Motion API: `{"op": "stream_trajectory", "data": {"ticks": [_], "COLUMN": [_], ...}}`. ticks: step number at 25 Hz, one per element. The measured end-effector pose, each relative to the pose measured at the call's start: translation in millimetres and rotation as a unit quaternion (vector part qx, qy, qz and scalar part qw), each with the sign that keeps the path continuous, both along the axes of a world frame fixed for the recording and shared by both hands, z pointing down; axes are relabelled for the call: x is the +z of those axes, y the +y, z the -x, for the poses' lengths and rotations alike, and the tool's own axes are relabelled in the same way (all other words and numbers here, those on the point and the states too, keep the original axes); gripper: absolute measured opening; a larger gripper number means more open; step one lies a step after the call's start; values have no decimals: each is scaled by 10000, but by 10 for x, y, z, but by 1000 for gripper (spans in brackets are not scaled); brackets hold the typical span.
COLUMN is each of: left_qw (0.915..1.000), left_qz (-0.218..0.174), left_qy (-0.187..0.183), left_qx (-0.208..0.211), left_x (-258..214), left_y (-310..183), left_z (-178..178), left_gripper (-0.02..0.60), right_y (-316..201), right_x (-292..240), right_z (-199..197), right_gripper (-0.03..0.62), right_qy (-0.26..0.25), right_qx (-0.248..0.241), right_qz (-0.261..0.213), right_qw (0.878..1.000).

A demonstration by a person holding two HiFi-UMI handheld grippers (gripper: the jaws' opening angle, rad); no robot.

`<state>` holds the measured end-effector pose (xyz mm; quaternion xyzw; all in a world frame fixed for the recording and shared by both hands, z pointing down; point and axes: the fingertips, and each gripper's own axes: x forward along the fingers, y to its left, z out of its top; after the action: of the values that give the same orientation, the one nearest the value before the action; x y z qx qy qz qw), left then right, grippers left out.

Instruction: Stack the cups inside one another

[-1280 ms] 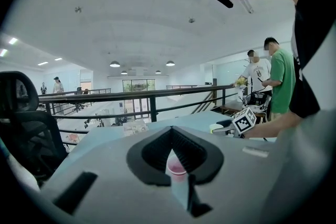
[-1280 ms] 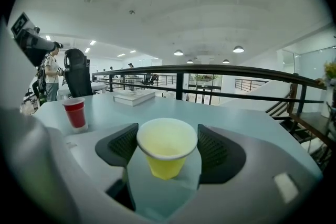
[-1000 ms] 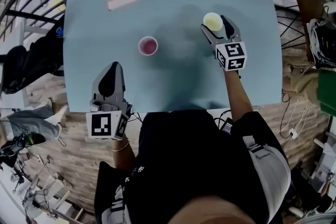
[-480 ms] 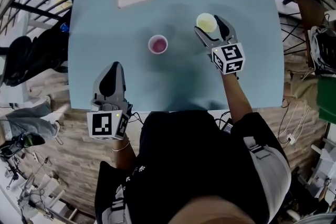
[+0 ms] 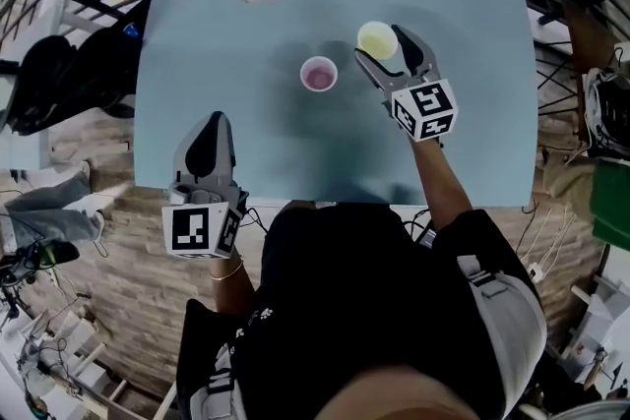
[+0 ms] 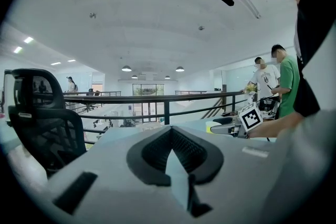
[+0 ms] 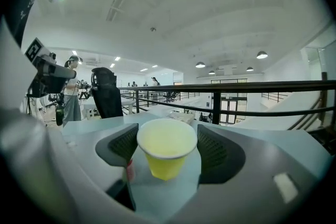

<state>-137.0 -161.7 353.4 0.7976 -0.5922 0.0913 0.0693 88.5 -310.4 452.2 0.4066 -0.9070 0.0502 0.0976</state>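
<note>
right tool (image 5: 382, 50) clamped on yellow cup (image 5: 376, 39), near right of pink cup (image 5: 318, 74) | left tool (image 5: 211, 125) jaws together, empty, farther from pink cup

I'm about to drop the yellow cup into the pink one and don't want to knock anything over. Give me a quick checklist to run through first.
1. Yellow cup held between the jaws of the right gripper: ok.
2. Pink cup upright, mouth up, nothing visible inside: ok.
3. Yellow cup lined up over the pink cup: not ok. In the head view it sits to the pink cup's right, apart from it.
4. Table between the two cups free of obstacles: ok.
5. Left gripper out of the way: ok. It is at the near table edge with its jaws together and empty.
6. Yellow cup's base high enough to pass over the pink rim: cannot tell.
</note>
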Motion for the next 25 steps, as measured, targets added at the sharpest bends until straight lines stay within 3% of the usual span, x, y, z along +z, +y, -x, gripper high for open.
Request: {"op": "stream_trajectory", "data": {"ticks": [14, 25], "left_qw": [9994, 9984], "left_qz": [11, 70], "left_qy": [100, 101], "left_qx": [-335, -556], "left_x": [9, 30], "left_y": [203, 302], "left_z": [359, 487], "left_gripper": [-15, -15], "right_y": [242, 432], "right_x": [-158, 57], "right_z": [676, 1003], "right_gripper": [362, 362], "right_qy": [-164, -88], "right_qx": [-674, -1061], "right_qz": [-19, 192], "right_qw": [9976, 9941]}}
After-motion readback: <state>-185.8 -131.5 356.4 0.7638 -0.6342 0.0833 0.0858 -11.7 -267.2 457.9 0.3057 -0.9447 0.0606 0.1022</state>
